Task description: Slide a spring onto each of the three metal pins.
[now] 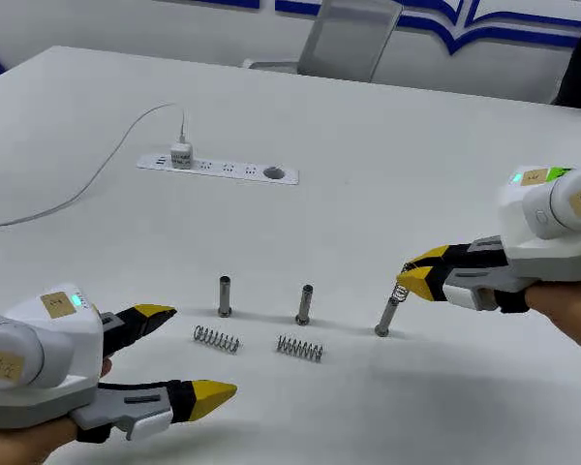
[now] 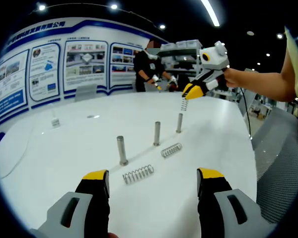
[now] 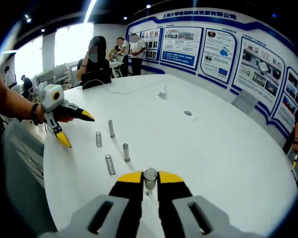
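Observation:
Three metal pins stand upright in a row on the white table: the left pin (image 1: 225, 296), the middle pin (image 1: 304, 304) and the right pin (image 1: 387, 316). Two springs lie flat in front of them, one (image 1: 216, 338) by the left pin and one (image 1: 299, 348) by the middle pin. My right gripper (image 1: 411, 275) is shut on a third spring (image 1: 399, 292), held just above the top of the right pin; the same spring (image 3: 150, 177) sits between its yellow jaws. My left gripper (image 1: 189, 353) stands open at the near left, short of the springs, nothing between its jaws.
A white power strip (image 1: 218, 169) with a plugged charger and a cable lies on the far part of the table. A grey chair (image 1: 349, 39) stands behind the far edge. People stand by another table (image 3: 109, 69) in the background.

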The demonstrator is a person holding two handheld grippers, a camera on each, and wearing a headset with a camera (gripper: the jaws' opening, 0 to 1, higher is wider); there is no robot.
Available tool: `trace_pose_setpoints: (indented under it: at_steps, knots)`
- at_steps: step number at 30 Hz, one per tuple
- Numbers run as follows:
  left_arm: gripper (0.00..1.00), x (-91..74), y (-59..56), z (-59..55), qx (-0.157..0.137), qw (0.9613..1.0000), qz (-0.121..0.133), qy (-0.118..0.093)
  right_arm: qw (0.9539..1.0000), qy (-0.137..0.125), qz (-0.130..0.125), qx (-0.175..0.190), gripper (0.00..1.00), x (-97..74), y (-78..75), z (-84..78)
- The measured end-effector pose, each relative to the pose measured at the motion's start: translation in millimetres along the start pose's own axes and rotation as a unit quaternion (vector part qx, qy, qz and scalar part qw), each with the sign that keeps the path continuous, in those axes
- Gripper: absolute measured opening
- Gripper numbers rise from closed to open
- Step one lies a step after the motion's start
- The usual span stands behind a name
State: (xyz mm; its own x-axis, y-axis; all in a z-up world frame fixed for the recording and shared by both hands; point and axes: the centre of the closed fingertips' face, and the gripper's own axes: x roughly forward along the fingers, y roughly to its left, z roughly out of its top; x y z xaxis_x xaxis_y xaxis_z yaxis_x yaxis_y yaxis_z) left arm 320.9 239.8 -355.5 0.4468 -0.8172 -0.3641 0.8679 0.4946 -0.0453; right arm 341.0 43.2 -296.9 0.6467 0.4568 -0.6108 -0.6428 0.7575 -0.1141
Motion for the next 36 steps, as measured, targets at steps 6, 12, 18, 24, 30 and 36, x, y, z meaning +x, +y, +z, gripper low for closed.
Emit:
trace_pose_setpoints:
  at_steps: [6, 12, 18, 24, 30, 36]
  knots:
    - [0.73, -0.3, 0.7, 0.0, -0.001, 1.0, 0.001, 0.0, 1.0, 0.0, -0.001, 0.004, 0.12, 3.6, -3.4, -2.4]
    - [0.73, -0.2, 1.1, -0.6, -0.002, 1.0, 0.001, 0.001, 1.0, 0.001, 0.002, 0.008, 0.12, 5.9, -3.4, -4.0]
    - [0.74, -0.3, 1.2, -0.5, -0.002, 1.0, 0.001, 0.002, 0.9999, 0.0, 0.0, 0.012, 0.12, 9.0, -6.4, -6.5]
    - [0.74, -0.7, 1.5, -1.8, -0.003, 1.0, 0.0, 0.004, 0.9998, 0.002, 0.004, 0.019, 0.12, 12.4, -5.7, -10.4]
    - [0.73, -1.2, 2.3, -2.7, -0.003, 1.0, 0.001, 0.005, 0.9996, 0.001, 0.005, 0.028, 0.12, 17.7, -6.8, -13.3]
    - [0.73, -1.3, 2.6, -4.3, -0.003, 1.0, 0.001, 0.006, 0.9995, 0.003, 0.006, 0.032, 0.12, 22.0, -5.4, -18.4]
